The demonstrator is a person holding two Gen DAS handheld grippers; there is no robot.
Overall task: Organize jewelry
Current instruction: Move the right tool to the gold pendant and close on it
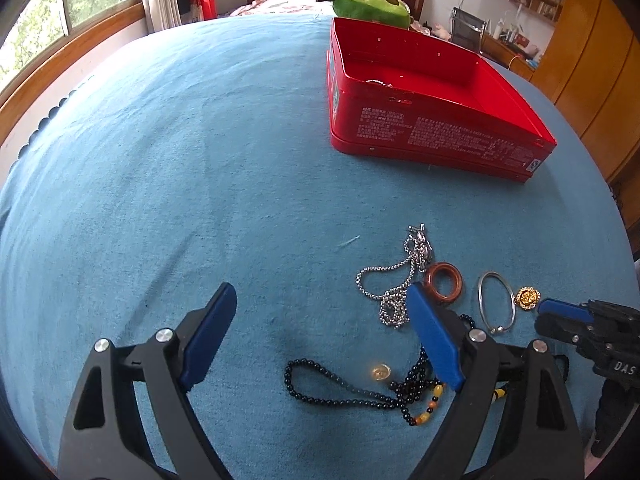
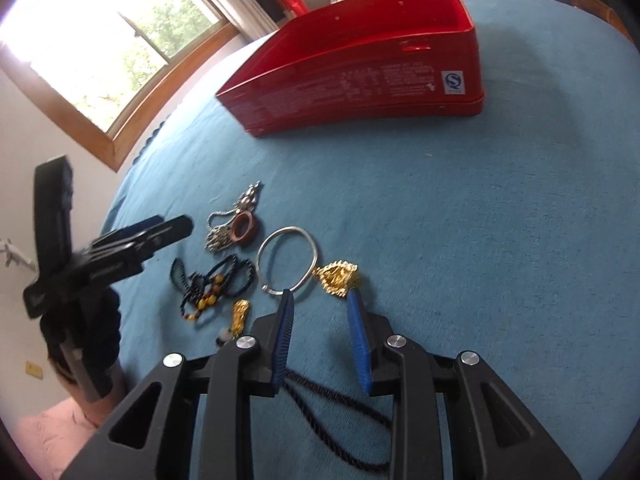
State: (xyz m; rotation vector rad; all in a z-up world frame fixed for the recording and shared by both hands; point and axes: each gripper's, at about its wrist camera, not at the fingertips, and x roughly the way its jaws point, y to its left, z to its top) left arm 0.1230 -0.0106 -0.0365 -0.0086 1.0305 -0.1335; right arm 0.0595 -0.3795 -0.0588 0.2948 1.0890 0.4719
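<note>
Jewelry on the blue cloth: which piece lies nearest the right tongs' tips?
The gold ornament, the only bright gold filigree piece, lies just ahead of the right tongs, beside the silver bangle.

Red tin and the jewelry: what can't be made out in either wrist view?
- Red tin contents: near wall hides most of the floor in the left wrist view; the right wrist view sees only its side.
- Printed label text: too small.
- Black cord: ends hidden under the right gripper.

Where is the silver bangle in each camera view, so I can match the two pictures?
Left wrist view: silver bangle lower right, between the brown ring and the gold brooch.
Right wrist view: centre, just beyond the right gripper, left of the brooch.
Shared landmark: red box, beyond the jewelry in both.
</note>
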